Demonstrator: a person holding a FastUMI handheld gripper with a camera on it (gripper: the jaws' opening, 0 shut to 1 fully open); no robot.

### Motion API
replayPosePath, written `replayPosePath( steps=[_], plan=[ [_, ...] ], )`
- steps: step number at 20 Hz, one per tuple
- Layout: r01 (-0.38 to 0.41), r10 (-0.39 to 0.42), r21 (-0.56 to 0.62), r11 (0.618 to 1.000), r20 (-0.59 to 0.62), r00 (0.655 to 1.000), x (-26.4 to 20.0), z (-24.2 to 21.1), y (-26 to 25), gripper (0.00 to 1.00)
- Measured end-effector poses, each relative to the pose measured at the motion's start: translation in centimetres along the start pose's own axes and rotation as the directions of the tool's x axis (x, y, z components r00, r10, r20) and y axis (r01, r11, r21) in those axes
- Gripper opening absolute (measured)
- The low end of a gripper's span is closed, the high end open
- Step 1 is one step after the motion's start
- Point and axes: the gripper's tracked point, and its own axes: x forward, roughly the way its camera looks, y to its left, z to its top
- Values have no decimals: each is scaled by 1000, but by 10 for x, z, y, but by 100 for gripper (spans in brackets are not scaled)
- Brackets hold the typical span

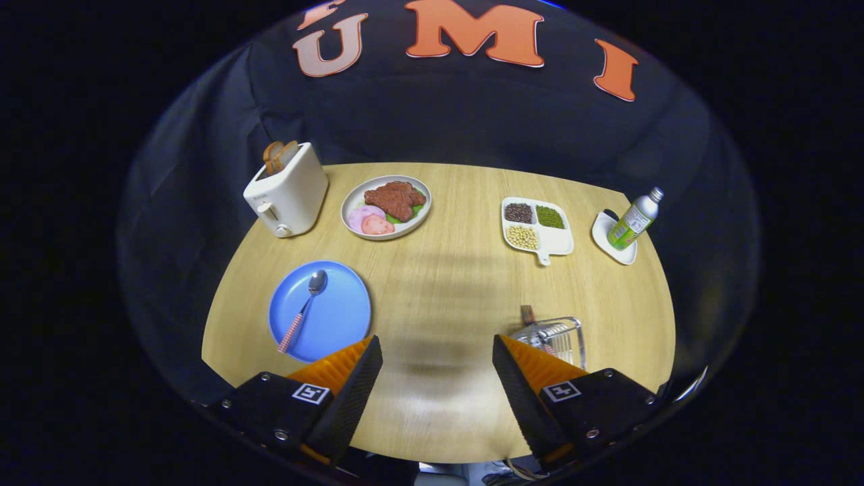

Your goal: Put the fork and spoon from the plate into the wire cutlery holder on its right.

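Tongs (437,358) are hanging wide open over bare tabletop (445,297), holding nothing. Spoon (302,309) is lying on the blue plate (341,314), at roughly 10 o'clock from the tong tips, just ahead of the left finger. Wire cutlery holder (555,337) is sitting at about 1 o'clock, right against the right finger and partly hidden by it. A dark handle end (527,314) is poking up out of the holder; likely the fork already in, but the finger is blocking the view, so I can't confirm.

Risks:
- The spoon is thin polished metal with a slim handle lying flat on a smooth, shallow-rimmed plate. The tongs may be scraping the plate rather than getting under the handle, and the spoon could skate or spin away.
- The plate looks like light, slick plastic. A sideways push could slide it toward the tabletop's near edge, which is close.
- The handle carries a red-and-white checked grip, probably less slippery than the bowl end. Pinching there seems safer; a grab at the bowl would likely be tipping it.
- The holder is open wire, looks light, with gaps. A spoon dropped off-vertical may be catching on the wires, knocking the handle already inside, or tipping the holder.
- The right finger is already crowding the holder, so any swing could nudge it.

The toaster (287,192), food plate (386,206), divided dish (536,226) and bottle (634,219) are all standing well beyond, from 11 to 2 o'clock, clear of the path.
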Motion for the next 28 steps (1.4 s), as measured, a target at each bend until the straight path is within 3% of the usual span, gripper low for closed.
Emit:
replayPosePath(
  steps=[9, 17, 21, 23, 24, 28],
  plan=[
    [-59, 55, 52, 997, 82, 995, 45, -26, 133, 99],
    [-3, -3, 41, 999, 146, 989, 92, -47, 189, 97],
    [-22, 17, 41, 999, 111, 994, 108, -64, 207, 80],
    [-12, 8, 37, 999, 108, 994, 112, -67, 208, 65],
    [-6, 2, 39, 999, 103, 995, 115, -69, 207, 52],
    [-21, 17, 83, 996, 51, 999, 122, -79, 211, 29]
  ],
)
